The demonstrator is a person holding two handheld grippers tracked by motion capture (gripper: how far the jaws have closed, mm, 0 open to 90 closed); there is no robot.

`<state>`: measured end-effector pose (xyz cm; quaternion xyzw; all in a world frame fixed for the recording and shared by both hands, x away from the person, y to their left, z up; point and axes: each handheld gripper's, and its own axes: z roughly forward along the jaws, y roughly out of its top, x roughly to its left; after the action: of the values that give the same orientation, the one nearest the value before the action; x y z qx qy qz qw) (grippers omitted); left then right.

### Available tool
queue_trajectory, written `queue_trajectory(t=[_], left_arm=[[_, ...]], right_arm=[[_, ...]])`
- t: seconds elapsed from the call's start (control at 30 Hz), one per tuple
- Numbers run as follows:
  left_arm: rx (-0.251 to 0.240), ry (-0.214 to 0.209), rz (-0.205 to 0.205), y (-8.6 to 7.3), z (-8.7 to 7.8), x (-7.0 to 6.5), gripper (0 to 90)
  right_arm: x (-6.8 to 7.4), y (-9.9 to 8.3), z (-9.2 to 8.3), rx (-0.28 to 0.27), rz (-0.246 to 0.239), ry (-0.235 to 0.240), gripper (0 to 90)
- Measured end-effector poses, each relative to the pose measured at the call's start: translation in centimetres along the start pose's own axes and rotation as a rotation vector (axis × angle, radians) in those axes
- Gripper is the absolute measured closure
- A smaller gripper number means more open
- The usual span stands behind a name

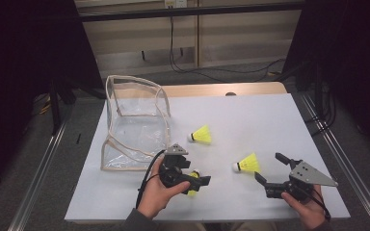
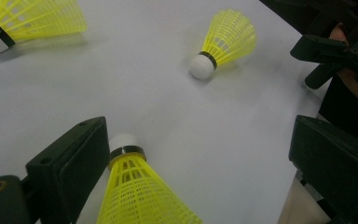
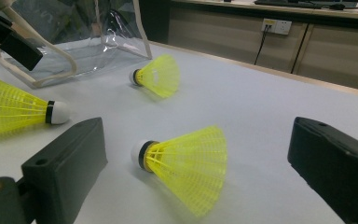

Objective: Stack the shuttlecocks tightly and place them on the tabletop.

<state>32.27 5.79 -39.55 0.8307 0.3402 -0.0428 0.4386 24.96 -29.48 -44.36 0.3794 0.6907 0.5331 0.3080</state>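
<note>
Three yellow shuttlecocks with white cork tips lie on the white table. One (image 2: 135,186) lies between the jaws of my left gripper (image 2: 198,135), close against its left jaw, and the jaws stand wide apart. In the high view this gripper (image 1: 195,177) covers most of that shuttlecock (image 1: 193,191). A second shuttlecock (image 3: 186,158) lies just ahead of my right gripper (image 3: 196,130), whose jaws are spread with nothing held. From above, the right gripper (image 1: 267,165) sits right of it (image 1: 247,164). The third shuttlecock (image 1: 201,135) lies alone farther back.
A clear plastic bag with beige trim (image 1: 135,120) stands open at the table's left rear, also visible as the bag (image 3: 74,46) in the right gripper view. Metal rails run along both sides of the table. Cables hang by the back wall.
</note>
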Motion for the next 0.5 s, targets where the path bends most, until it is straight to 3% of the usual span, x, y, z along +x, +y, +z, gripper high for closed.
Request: queue_trajectory(t=[0.5], left_arm=[[-0.004,0.019,0.003,-0.73,-0.85,0.56,5.1]], right_arm=[[-0.01,-0.02,0.02,0.003,-0.004,-0.003,3.6]])
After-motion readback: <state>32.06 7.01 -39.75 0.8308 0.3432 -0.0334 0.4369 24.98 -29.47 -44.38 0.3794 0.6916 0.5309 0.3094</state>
